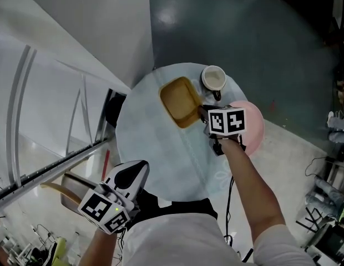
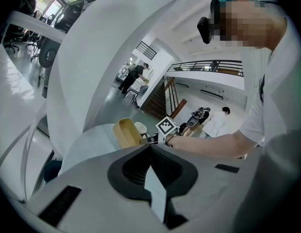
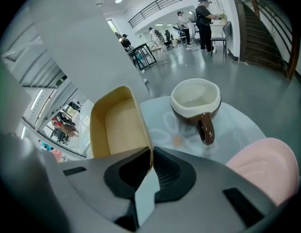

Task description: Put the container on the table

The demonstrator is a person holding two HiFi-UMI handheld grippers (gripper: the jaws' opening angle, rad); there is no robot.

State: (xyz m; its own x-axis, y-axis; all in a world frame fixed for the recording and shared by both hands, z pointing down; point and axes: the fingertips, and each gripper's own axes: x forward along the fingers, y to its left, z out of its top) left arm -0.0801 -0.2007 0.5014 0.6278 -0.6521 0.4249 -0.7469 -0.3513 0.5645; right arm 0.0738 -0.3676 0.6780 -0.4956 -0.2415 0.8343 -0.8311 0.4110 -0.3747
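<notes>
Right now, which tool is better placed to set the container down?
Right. The right tool is shut on the container wall, over the table; the left tool is far from it, shut, empty.

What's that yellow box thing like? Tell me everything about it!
The yellow container is a shallow rectangular tub with rounded corners, plastic-looking, open on top and empty. The right gripper is shut on one thin side wall. It is beside the mug, over the round table.

There's a brown mug (image 3: pixel 196 103) (cream inside, handle facing the camera) near a pink plate (image 3: pixel 264 166), and people (image 3: pixel 205 16) standing way back.
</notes>
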